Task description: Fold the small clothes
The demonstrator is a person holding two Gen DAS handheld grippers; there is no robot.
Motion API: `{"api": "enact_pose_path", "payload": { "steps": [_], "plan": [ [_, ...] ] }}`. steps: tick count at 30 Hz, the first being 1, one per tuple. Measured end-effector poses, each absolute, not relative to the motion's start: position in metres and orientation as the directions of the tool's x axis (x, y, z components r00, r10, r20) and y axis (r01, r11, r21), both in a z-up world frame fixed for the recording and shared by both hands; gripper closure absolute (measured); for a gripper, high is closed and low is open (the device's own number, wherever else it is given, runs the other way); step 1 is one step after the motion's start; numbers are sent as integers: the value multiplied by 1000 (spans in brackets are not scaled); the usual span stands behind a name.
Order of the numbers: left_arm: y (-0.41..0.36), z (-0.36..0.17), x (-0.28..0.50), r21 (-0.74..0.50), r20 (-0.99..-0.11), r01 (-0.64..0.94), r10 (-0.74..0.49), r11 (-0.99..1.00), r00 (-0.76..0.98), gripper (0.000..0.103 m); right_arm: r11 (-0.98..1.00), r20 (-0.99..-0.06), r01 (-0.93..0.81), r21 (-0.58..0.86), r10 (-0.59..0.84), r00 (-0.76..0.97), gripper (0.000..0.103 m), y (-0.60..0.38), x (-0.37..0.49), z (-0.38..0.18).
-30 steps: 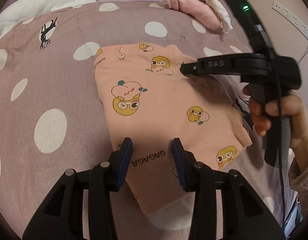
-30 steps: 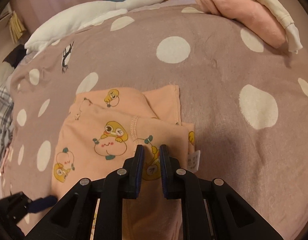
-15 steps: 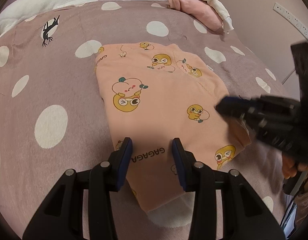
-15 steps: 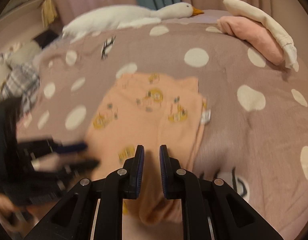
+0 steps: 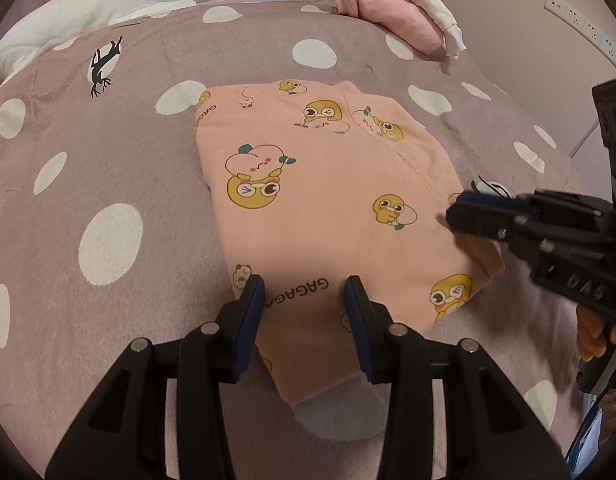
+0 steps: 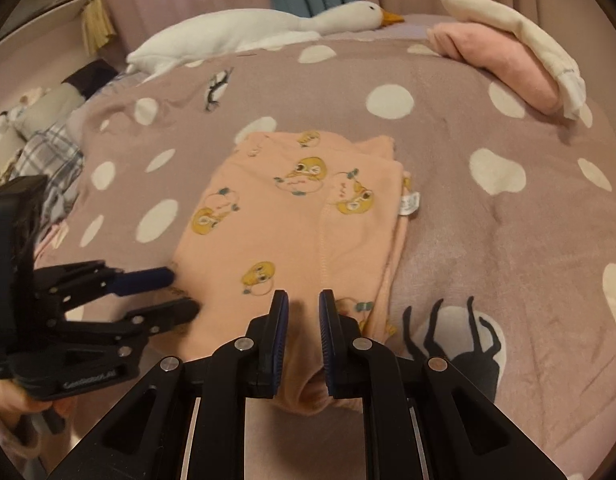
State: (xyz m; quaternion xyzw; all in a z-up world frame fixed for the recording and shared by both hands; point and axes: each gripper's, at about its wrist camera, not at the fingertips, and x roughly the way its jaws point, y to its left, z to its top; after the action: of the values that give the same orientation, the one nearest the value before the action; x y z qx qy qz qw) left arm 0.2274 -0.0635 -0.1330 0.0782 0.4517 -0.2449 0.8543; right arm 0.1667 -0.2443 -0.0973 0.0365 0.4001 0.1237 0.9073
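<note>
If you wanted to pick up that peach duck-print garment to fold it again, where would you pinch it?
Probably the near narrow end of the peach garment, where it tapers to a corner lying flat on the dotted blanket. Come from the near side, low, so one finger slides under the layered edge. The left gripper, jaws apart, already hovers there; the right gripper sits nearly closed at the right corner.
</note>
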Motion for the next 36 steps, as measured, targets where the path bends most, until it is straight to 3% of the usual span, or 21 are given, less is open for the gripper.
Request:
{"api": "enact_pose_path", "payload": {
  "steps": [12, 22, 28, 36],
  "plan": [
    [-59, -125, 228, -103, -796, 456, -348, 884, 495, 62, 966, -733, -182, 180, 256, 631, 90, -249, 151, -106],
    [-60, -120, 262, -134, -787, 376, -329, 917, 522, 61, 956, -651, -160, 246, 285, 703, 90, -262, 153, -86],
    [-62, -132, 265, -85, -803, 380, -289, 921, 521, 54, 968, -727, -113, 225, 245, 642, 90, -263, 173, -108],
    [-57, -131, 260, -93, -804, 378, -293, 921, 518, 52, 958, -707, -95, 271, 265, 656, 90, -277, 164, -102]
  ]
}}
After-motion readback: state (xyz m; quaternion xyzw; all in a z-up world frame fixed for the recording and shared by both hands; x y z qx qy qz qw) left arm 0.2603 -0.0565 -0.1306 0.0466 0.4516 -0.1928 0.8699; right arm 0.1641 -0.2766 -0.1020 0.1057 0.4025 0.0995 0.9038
